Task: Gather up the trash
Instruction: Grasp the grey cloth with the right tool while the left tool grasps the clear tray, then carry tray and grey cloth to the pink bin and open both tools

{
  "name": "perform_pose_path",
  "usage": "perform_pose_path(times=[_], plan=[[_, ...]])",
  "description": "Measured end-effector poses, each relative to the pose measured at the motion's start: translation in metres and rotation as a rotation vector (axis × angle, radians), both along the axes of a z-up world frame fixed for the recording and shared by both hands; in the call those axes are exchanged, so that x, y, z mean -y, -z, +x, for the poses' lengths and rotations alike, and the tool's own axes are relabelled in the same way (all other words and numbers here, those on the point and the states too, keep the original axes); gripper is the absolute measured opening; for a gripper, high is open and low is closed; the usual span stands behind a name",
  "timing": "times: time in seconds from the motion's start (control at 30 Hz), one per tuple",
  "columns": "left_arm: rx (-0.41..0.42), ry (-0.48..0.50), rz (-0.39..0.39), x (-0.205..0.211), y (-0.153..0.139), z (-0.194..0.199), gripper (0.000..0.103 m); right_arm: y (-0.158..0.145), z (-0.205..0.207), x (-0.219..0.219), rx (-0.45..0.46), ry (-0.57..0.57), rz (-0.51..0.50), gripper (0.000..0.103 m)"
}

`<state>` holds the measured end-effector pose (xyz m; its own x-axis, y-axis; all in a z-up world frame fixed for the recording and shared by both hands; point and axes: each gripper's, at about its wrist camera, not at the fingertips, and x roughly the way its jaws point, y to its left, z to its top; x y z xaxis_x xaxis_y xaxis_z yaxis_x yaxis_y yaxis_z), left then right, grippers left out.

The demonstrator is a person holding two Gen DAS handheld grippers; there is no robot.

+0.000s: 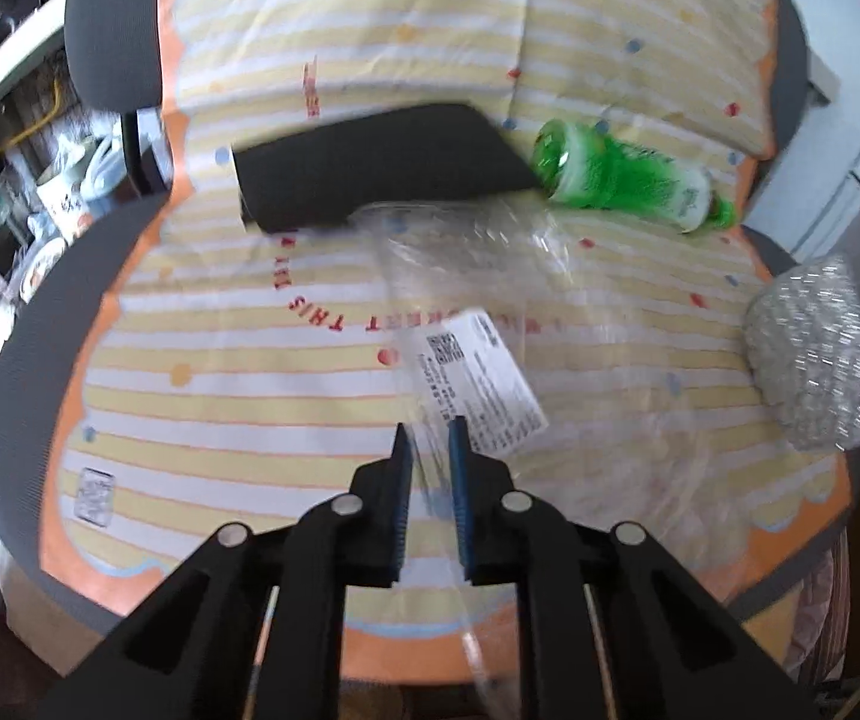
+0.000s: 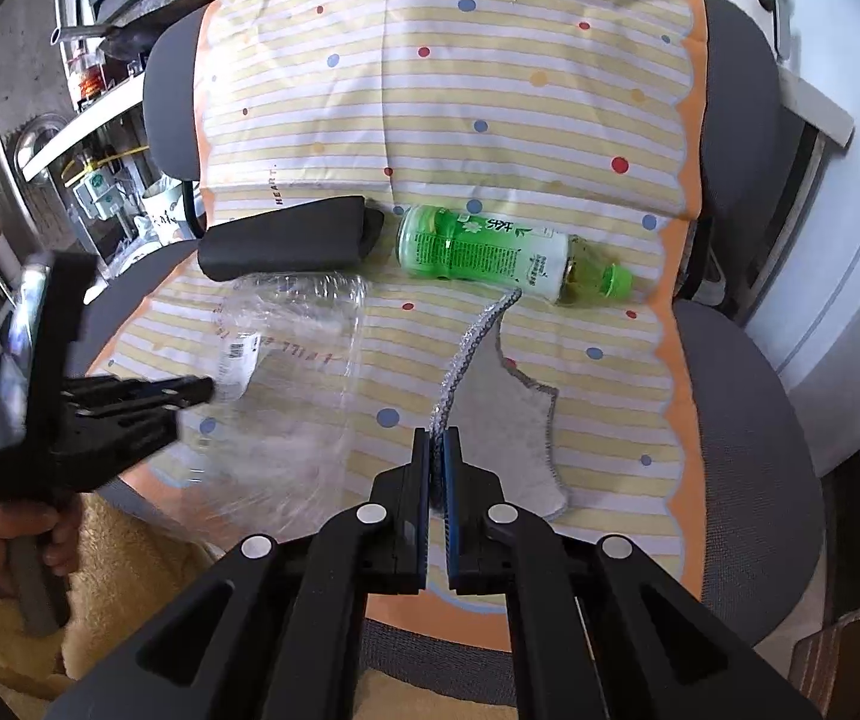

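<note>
Now my left gripper (image 1: 430,438) has its jaws drawn narrow around the near edge of the clear plastic bag (image 1: 490,276), the film running up between the pads, while my right gripper (image 2: 437,441) is clamped tight on a scrap of bubble-wrap mailer (image 2: 508,420). To do this well I should pinch the bag's film squarely and deep, then lift slowly so the slippery sheet does not slide free, keeping the right catch raised and clear of it. From left to right on the chair's striped cushion cover (image 2: 490,90): the bag, crumpled and see-through with a white printed label (image 1: 478,384), lies below the dark armrest (image 2: 286,237); the grey mailer piece with its bubbled lining sits mid-seat; a green drink bottle (image 2: 490,252) lies on its side behind, near the right edge.
</note>
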<state>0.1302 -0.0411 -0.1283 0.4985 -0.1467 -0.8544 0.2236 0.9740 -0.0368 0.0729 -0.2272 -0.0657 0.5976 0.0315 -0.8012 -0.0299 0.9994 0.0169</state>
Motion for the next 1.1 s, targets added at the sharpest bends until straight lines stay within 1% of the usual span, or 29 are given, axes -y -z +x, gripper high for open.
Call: perform_pose_path(times=[0.03,0.13,0.17,0.27,0.33,0.5,0.57,0.7,0.83,0.93,1.0,1.1], plan=[[0.009,0.016,-0.009,-0.002,-0.008,-0.006,0.006,0.000,-0.001,0.000,0.000,-0.001,-0.001,0.005],[0.002,0.055,-0.044,-0.008,-0.022,-0.022,0.006,0.002,-0.001,-0.001,-0.009,-0.006,0.001,0.005],[0.013,0.058,-0.040,-0.009,-0.026,-0.026,0.005,0.003,-0.001,-0.001,-0.009,-0.008,0.005,0.005],[0.063,0.064,-0.054,-0.011,-0.039,-0.037,0.005,0.003,-0.001,-0.004,-0.001,-0.021,0.029,0.005],[0.110,0.063,-0.049,-0.010,-0.049,-0.042,0.005,-0.002,-0.004,-0.007,0.019,-0.029,0.029,0.004],[0.170,0.088,-0.063,0.000,-0.067,-0.052,0.005,-0.019,-0.018,-0.002,0.072,-0.006,0.017,0.004],[0.186,0.097,-0.061,0.005,-0.071,-0.055,0.005,-0.026,-0.027,0.005,0.094,0.017,0.034,0.004],[0.195,0.127,-0.074,0.017,-0.076,-0.058,0.005,-0.037,-0.045,0.019,0.128,0.053,0.060,0.004],[0.205,0.158,-0.063,0.030,-0.081,-0.064,0.005,-0.052,-0.063,0.025,0.168,0.078,0.061,0.004],[0.224,0.169,-0.040,0.037,-0.085,-0.069,0.005,-0.061,-0.072,0.031,0.196,0.099,0.061,0.004],[0.225,0.178,-0.047,0.039,-0.087,-0.072,0.005,-0.064,-0.078,0.038,0.208,0.124,0.062,0.004],[0.228,0.194,-0.050,0.044,-0.088,-0.076,0.005,-0.061,-0.084,0.051,0.201,0.163,0.072,0.004]])
